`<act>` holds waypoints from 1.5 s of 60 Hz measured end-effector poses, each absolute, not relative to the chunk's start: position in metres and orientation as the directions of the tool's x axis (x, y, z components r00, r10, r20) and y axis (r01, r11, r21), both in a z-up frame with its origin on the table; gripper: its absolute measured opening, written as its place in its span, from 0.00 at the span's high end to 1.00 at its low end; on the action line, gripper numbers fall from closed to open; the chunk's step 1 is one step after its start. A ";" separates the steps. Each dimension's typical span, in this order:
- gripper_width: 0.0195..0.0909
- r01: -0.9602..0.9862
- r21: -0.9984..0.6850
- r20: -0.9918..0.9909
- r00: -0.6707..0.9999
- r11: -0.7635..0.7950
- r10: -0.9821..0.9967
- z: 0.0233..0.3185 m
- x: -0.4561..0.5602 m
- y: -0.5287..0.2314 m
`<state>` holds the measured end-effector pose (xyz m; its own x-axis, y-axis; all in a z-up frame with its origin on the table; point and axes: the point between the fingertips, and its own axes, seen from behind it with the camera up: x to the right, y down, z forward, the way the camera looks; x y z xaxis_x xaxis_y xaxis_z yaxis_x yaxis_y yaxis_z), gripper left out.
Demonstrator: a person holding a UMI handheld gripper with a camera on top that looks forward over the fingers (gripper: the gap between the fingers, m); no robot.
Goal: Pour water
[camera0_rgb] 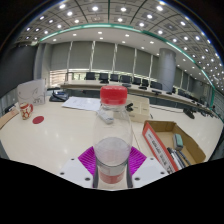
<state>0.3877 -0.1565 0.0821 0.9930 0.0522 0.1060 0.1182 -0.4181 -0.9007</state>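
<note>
A clear plastic bottle [112,135] with a red cap [113,95] stands upright between my fingers, its lower part filling the gap. The magenta pads [88,158] press against it on both sides, so my gripper [112,162] is shut on the bottle. The bottle's base is hidden below the fingers. A white mug with a red pattern [26,109] stands far off to the left on the beige table [65,135], well apart from the bottle.
A small red disc [38,120] lies near the mug. An open cardboard box [176,146] with items inside sits close on the right. Papers [82,102] and dark objects lie further back, with office chairs and desks beyond.
</note>
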 end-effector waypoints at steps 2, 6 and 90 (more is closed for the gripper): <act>0.73 0.132 -0.899 0.123 0.991 -0.418 0.048 0.087 0.386 -0.153; 0.73 0.157 -0.897 0.158 0.987 -0.413 0.034 0.102 0.378 -0.143; 0.74 0.971 0.240 0.965 -0.241 0.024 0.105 0.196 -0.111 0.068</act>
